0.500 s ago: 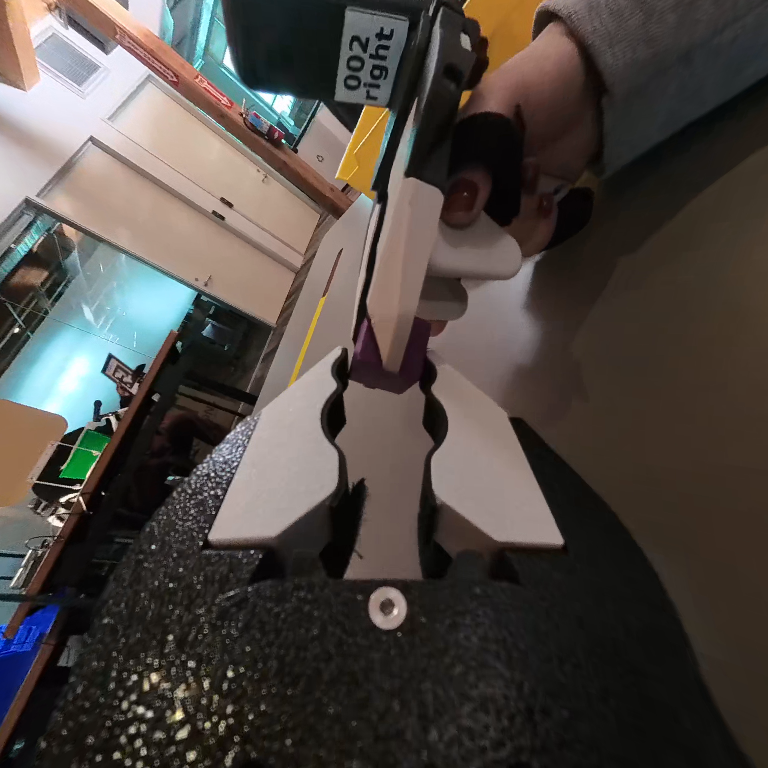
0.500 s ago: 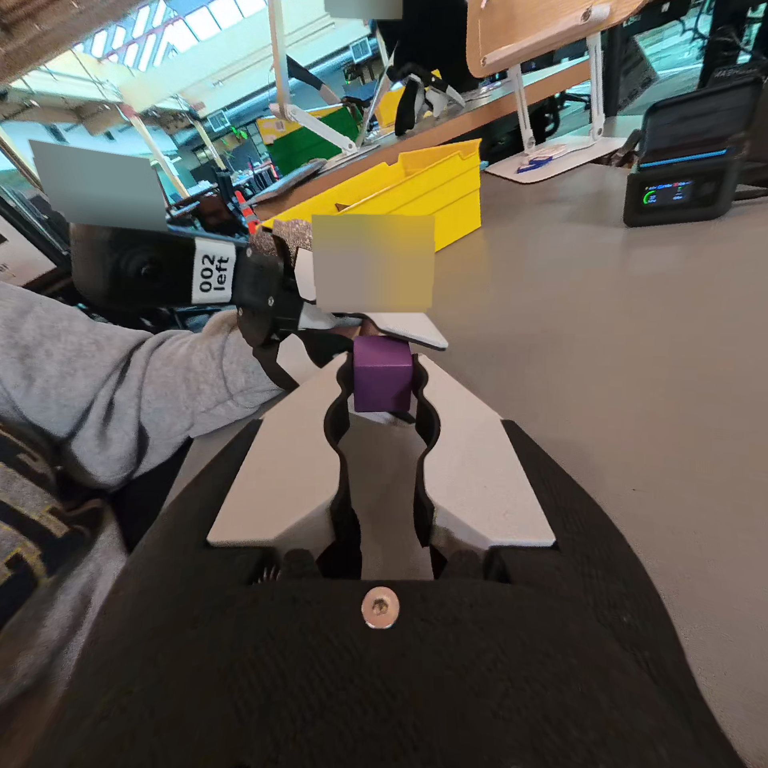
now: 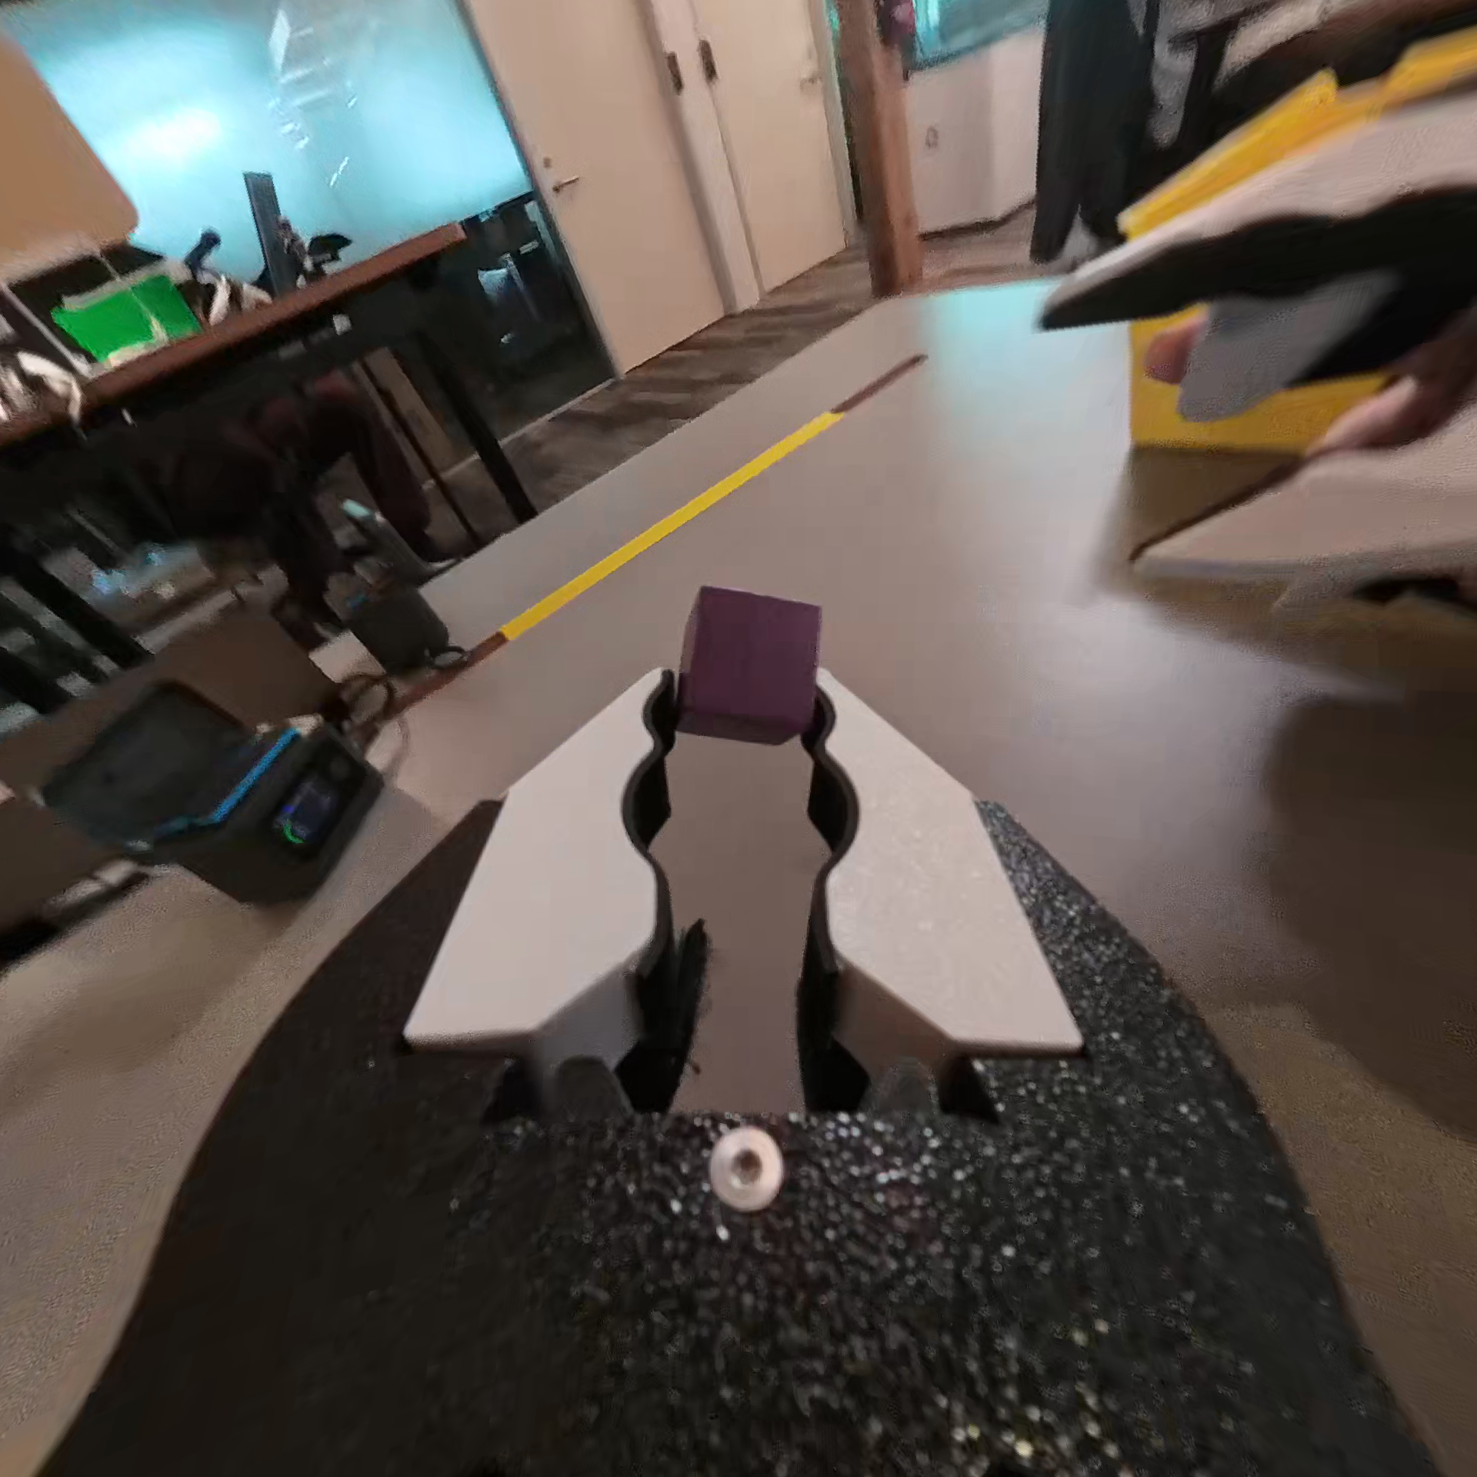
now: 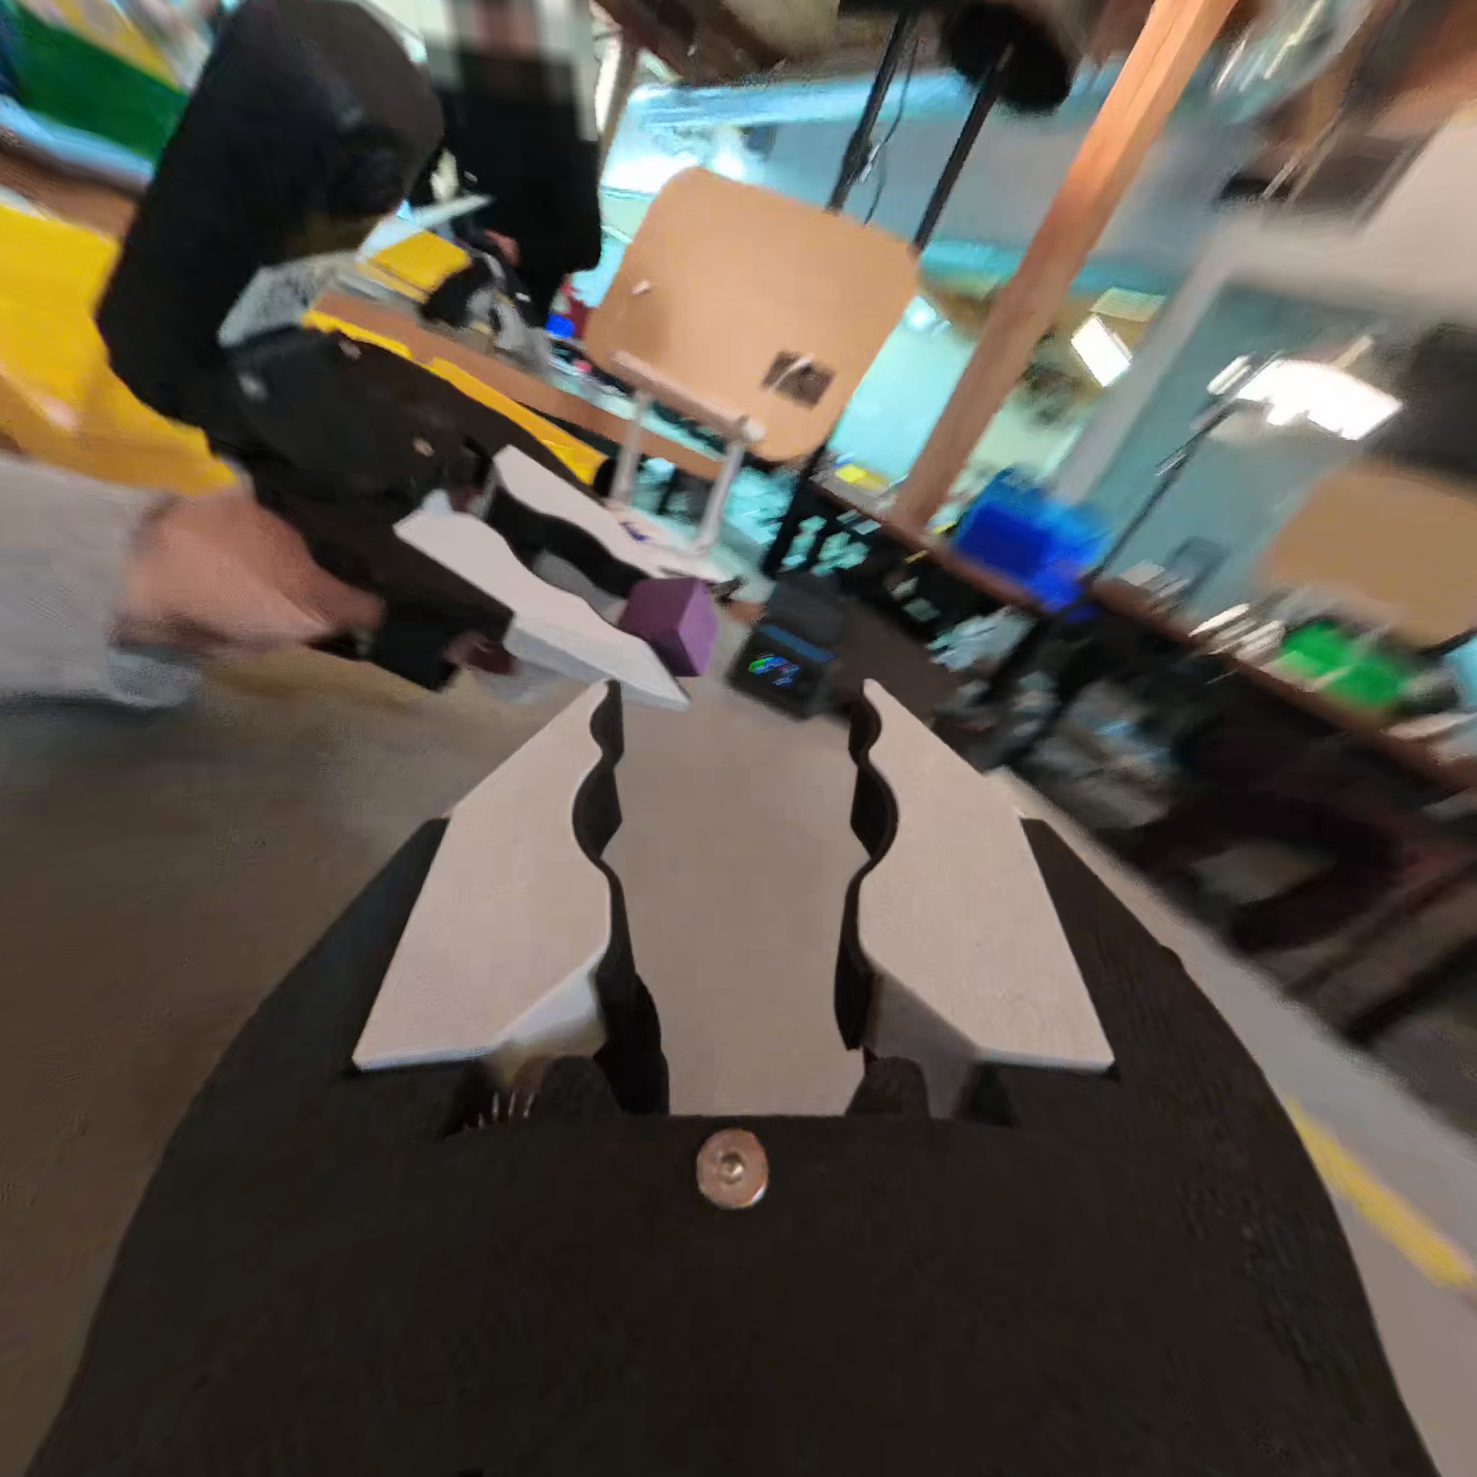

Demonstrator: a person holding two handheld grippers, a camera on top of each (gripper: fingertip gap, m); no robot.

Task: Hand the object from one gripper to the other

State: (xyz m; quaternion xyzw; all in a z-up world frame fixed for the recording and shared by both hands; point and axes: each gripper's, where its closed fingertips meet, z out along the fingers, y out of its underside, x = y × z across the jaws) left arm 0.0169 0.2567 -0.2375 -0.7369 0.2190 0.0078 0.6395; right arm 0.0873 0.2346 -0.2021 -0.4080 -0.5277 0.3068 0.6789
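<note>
Though blurred, cube (image 4: 670,626) half-hidden.

Both grippers (image 3: 747,695) (image 4: 735,703) had pale grey wavy-edged fingers, black textured bodies, one silver screw (image 4: 731,1168) each; grey sleeve (image 4: 48,575) on wearer.

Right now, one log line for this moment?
left gripper: shut on purple cube | right gripper: open, empty, apart from cube | handover: cube in left
</note>
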